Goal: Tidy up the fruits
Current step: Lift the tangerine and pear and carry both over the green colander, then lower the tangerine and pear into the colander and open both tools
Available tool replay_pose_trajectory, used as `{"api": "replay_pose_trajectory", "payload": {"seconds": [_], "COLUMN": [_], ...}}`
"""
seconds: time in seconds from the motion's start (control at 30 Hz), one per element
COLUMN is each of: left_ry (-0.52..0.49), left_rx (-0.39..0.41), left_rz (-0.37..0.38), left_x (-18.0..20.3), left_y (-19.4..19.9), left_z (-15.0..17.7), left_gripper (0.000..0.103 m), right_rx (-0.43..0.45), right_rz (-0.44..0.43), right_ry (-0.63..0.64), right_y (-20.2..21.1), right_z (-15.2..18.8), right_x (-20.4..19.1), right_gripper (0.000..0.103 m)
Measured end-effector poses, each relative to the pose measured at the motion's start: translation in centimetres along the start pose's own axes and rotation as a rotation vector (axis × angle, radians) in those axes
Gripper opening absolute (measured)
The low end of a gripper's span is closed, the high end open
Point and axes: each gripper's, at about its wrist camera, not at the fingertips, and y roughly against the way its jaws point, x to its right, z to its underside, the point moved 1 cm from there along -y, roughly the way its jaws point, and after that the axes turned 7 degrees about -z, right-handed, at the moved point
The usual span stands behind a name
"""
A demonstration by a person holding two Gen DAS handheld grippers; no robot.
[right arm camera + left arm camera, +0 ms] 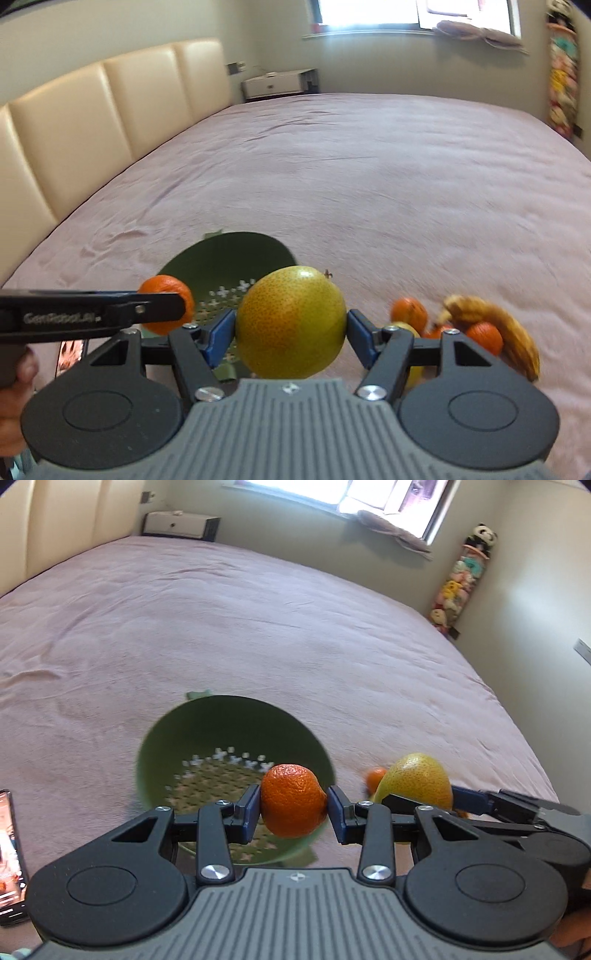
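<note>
While my left gripper (293, 805) clenches a round orange tangerine (291, 799) above the green perforated plastic colander (236, 716) on the pink bed (258, 627), my right gripper (291, 326) grips a yellow-green pear (291, 323) just beside it.

A home bedroom — wide pink-sheeted bed (369, 177), cream padded leather headboard (92, 122) at nine o'clock, white bedside cabinet (277, 84) — sunlit window (406, 14) at twelve.
</note>
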Motion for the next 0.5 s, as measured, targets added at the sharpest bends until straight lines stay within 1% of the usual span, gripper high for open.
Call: {"api": "replay_pose_trajectory", "payload": {"seconds": [0.2,0.33,0.4,0.5], "left_ry": [0.036,0.055,0.047,0.0], "left_rx": [-0.044,-0.072,-0.087,-0.107], "left_rz": [-0.048,-0.066,-0.079,-0.132], "left_x": [-1.9,-2.8,-3.0,-2.7], "left_y": [-1.4,-2.3,-2.9,-3.7], "left_z": [-0.6,-0.8,-0.7,-0.6], "left_gripper": [0.043,0.044,0.043,0.043], "right_rx": [-0.084,-0.135,-0.166,-0.215], "right_rz": [-0.062,-0.095,-0.112,-0.137], "right_ry": [0.132,0.209,0.24,0.305], "right_y": [-3.0,-5.2,-6.4,-8.3], "right_z": [-2.2,-2.5,-2.3,-2.0], "right_x": [-1.9,-2.3,-2.4,-2.7], "right_gripper": [0.063,0.063,0.063,0.063]}}
